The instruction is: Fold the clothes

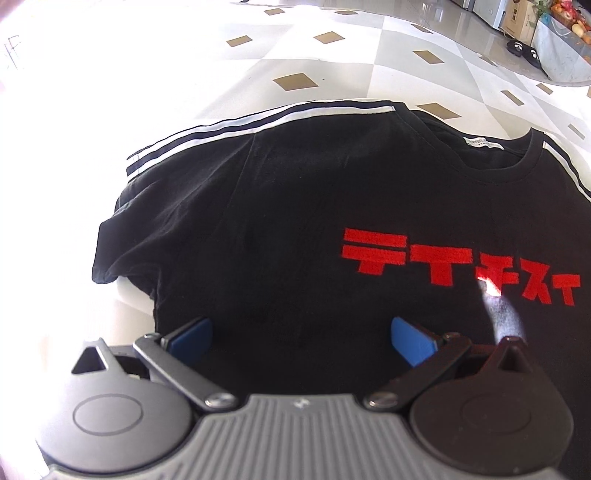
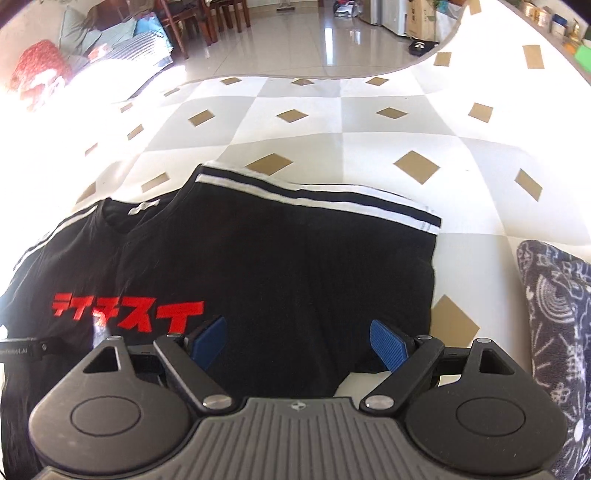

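Observation:
A black T-shirt [image 1: 280,221] with red lettering [image 1: 458,258] and white shoulder stripes lies spread face up on the checked table cover. Both sleeves are folded in over the body. My left gripper [image 1: 301,338] hovers over the shirt's left side, jaws wide apart, nothing between the blue pads [image 1: 192,334]. The same T-shirt [image 2: 280,266] fills the right wrist view, its folded sleeve and striped edge [image 2: 332,197] lying toward the right. My right gripper [image 2: 297,343] stands open above the shirt's lower right part, empty. A bit of the left gripper [image 2: 22,349] shows at the left edge.
The white and grey checked cover [image 2: 369,122] with tan diamonds spreads beyond the shirt. A dark blue patterned cloth [image 2: 557,332] lies at the right. Past the table's far edge are the tiled floor, chairs [image 2: 218,18] and slippers [image 1: 524,51].

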`<state>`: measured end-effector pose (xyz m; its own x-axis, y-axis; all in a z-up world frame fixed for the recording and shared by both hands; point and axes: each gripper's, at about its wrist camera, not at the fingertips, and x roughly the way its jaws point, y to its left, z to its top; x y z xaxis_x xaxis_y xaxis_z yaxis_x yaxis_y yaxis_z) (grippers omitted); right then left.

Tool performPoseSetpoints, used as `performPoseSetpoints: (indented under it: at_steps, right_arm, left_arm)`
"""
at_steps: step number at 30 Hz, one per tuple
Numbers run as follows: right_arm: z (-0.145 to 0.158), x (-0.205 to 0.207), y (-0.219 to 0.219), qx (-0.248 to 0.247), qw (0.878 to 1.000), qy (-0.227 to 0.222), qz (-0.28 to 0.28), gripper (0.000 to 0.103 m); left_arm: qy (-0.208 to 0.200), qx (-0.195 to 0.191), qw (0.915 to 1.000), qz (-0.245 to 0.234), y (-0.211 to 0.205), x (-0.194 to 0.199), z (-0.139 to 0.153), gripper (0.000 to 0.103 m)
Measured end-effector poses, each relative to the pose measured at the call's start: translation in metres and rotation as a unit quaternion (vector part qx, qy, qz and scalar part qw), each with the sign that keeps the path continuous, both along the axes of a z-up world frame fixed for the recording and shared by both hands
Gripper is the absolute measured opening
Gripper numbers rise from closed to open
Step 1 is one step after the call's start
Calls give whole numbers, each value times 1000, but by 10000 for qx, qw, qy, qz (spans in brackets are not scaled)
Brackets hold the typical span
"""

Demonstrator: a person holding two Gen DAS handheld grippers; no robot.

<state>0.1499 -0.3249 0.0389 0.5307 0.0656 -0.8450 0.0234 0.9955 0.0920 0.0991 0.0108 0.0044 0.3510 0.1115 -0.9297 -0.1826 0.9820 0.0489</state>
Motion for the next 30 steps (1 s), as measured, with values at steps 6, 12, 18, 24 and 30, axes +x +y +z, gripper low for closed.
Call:
performPoseSetpoints:
  at_steps: [6,12,18,24,30]
  right_arm:
    - [-4,9,-46,261,9963,71,-813,83]
    - [-7,13,-70,435,9925,54,-1139,81]
    - [-13,19,-77,484,9923,-26,-1137,77]
    - [-27,25,-75,571,9923,42,-1096,68]
    - [-29,23,-68,379,9944,-147,-972,52]
  left_arm:
    - [27,-3,9999,158,7,2,-1,103]
    - [16,54,9999,106,6,2,-2,103]
    - [-2,-6,9999,136,7,2,-4,103]
    - [-22,-44,9999,156,7,3,-5,103]
    - [-40,-72,9998,172,6,4,-7,103]
